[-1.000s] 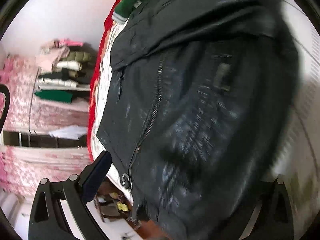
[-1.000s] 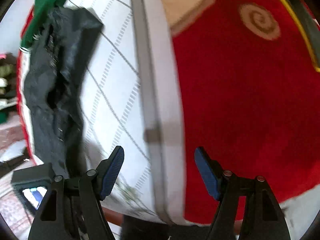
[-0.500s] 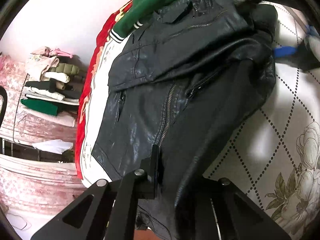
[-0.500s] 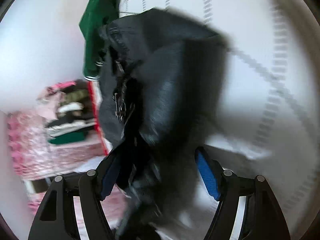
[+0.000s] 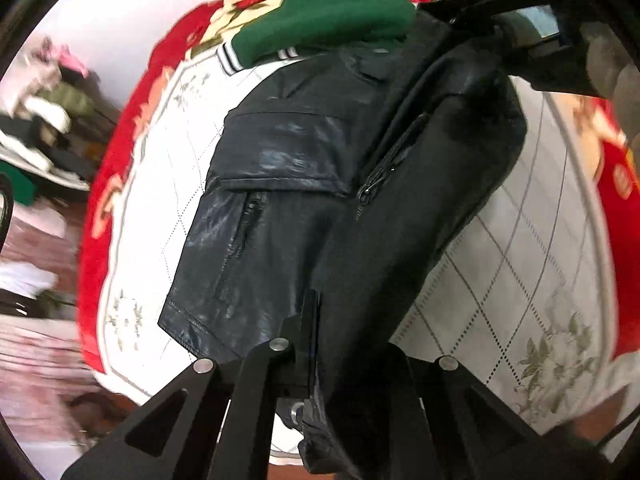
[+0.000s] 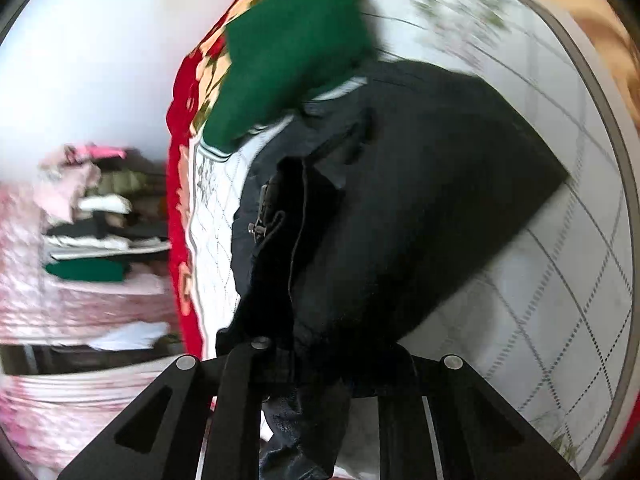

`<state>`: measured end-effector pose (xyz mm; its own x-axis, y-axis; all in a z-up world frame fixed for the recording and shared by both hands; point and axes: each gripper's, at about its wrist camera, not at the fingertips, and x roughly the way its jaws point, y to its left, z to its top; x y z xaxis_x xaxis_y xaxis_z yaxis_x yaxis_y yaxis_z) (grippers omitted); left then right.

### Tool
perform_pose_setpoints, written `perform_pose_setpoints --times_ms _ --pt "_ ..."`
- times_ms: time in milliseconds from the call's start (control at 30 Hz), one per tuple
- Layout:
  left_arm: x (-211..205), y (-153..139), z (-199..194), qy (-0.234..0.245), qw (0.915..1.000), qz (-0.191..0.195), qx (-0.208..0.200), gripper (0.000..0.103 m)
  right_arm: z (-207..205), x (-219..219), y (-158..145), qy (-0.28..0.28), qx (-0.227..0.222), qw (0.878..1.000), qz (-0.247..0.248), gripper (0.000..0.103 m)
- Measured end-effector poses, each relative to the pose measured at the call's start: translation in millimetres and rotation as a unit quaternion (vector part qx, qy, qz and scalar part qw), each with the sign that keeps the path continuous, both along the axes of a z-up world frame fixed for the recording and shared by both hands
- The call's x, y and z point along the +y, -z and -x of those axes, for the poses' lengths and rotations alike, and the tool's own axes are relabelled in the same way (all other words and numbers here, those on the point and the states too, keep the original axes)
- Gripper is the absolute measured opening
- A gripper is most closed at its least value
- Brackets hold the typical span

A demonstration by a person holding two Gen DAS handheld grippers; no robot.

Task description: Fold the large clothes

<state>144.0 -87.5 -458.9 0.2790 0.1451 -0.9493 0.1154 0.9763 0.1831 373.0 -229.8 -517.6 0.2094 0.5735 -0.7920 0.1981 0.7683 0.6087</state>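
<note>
A black leather jacket (image 5: 280, 208) with zips lies across the white quilted bed and is being lifted at two places. My left gripper (image 5: 332, 320) is shut on its lower edge, and the leather drapes over the right finger and hides it. In the right wrist view the same jacket (image 6: 400, 200) bunches between the fingers of my right gripper (image 6: 320, 356). Its jaws are closing and pinch a fold of the dark fabric. The fingertips there are buried in the cloth.
A folded green garment (image 5: 328, 20) with striped white cuffs lies at the jacket's far end, seen too as a green garment (image 6: 288, 52). White diamond-pattern quilt (image 5: 520, 260) over a red floral blanket (image 5: 116, 168). Shelves of folded clothes (image 6: 92, 216) stand left of the bed.
The left gripper closed on the jacket's edge and rose with it. The right gripper swung from the red blanket to the jacket, then closed on a fold of it.
</note>
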Motion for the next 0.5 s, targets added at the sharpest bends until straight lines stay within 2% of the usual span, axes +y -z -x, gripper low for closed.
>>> perform_pose_setpoints --times_ms 67,200,300,367,400,500 --pt "27.5 -3.3 -12.2 -0.005 0.9997 0.022 -0.004 0.005 -16.1 36.2 -21.5 -0.022 -0.009 0.998 0.056 0.015" --pt "85.4 5.1 -34.1 -0.036 0.9983 0.041 -0.020 0.007 -49.1 109.3 -29.3 -0.054 -0.004 0.993 0.108 0.014" --pt "134.0 34.3 -47.9 -0.072 0.9956 0.059 -0.013 0.010 -76.4 174.1 -15.5 -0.089 0.010 0.986 0.141 0.014" --pt "154.2 53.3 -53.3 -0.086 0.9937 0.072 0.000 0.012 -91.9 215.1 9.2 -0.113 0.027 0.978 0.171 0.014" --pt "168.4 70.1 -56.2 -0.102 0.9905 0.091 0.011 0.012 -96.3 228.2 19.1 -0.126 0.033 0.974 0.185 0.014" --pt "195.6 95.9 -60.8 -0.136 0.9810 0.135 0.028 0.014 -112.2 260.9 52.8 -0.147 0.057 0.964 0.214 0.017"
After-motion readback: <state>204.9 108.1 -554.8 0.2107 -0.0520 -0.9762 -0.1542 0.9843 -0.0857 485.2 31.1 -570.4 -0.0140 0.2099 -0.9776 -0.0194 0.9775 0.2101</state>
